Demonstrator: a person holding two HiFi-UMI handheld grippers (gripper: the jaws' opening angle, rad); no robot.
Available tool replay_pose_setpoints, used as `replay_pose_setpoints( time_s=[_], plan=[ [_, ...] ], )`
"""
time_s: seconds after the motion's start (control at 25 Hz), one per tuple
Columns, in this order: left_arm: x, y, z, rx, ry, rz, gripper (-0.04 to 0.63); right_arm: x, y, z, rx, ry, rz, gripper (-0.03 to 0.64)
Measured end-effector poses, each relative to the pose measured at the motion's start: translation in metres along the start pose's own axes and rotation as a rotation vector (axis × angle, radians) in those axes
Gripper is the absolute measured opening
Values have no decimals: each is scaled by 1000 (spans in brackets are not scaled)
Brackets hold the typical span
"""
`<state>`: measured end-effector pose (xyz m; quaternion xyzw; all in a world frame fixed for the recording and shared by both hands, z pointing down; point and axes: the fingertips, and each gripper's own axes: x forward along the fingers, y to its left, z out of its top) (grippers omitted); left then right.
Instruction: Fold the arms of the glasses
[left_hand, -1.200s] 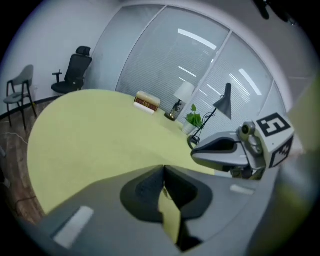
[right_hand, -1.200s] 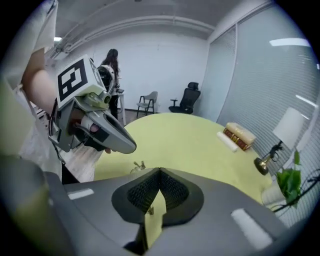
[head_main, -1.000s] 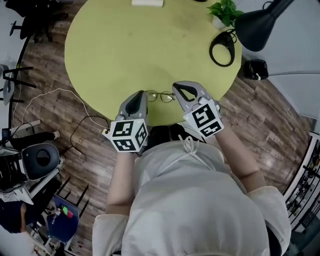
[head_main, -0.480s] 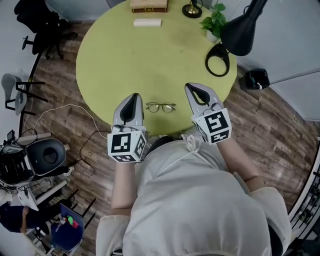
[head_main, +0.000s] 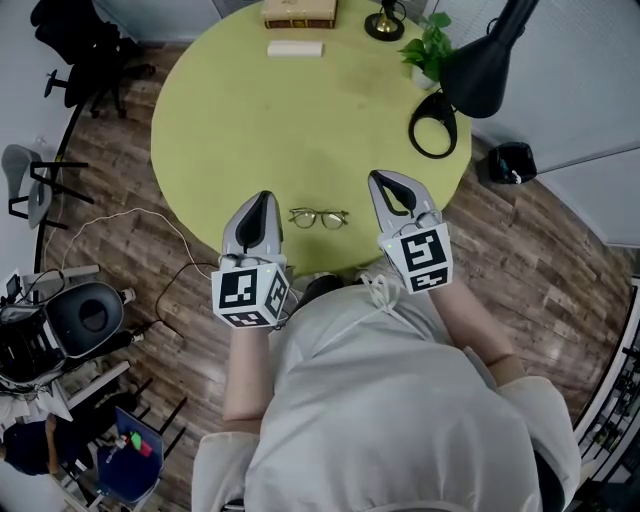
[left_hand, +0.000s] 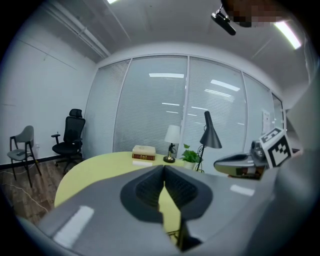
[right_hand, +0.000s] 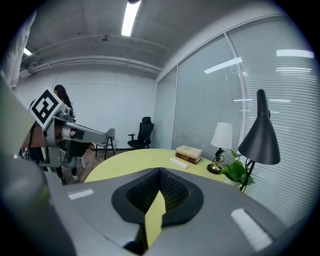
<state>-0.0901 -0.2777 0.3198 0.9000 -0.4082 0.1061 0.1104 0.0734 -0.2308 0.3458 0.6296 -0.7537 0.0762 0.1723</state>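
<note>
Glasses on table between two shut, empty grippers

Far left: black office chair (head_main: 88, 48) on wood floor (head_main: 560, 260), white cable (head_main: 128, 196) trailing beside the round yellow-green table (head_main: 250, 110).

Left gripper (head_main: 263, 197) held above the table's near edge, tip pointing away from the person. Left gripper view: pads meet at the tip, nothing between them, only a sliver of tabletop visible below the contact. Closed, holds nothing.

Glasses (head_main: 320, 217) lie flat on the table near the front edge, just right of the left gripper and just left of the right one, touched by neither. Lenses and thin frame visible. Arms too small to make out, so folded or not cannot be told.

Right gripper (head_main: 386, 178) also above the near edge, angled slightly inward. Right gripper view: jaws together at the tip, nothing gripped. Closed and empty.

Far side of table: stacked books (head_main: 299, 12), white bar (head_main: 294, 48) in front of them, small lamp base (head_main: 384, 20), potted plant (head_main: 428, 45). Right edge: black desk lamp (head_main: 482, 68) with ring-shaped foot (head_main: 433, 125).
</note>
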Motion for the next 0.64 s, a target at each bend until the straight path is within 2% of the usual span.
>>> replay_pose_setpoints(
  time_s=[0.2,0.64],
  plan=[
    [8,1,-8,-3,24,6,8,4,5,2,9,1,18,-2],
    [17,4,-4,9,11,16,8,14,9,6,28,10,37,-2]
  ],
)
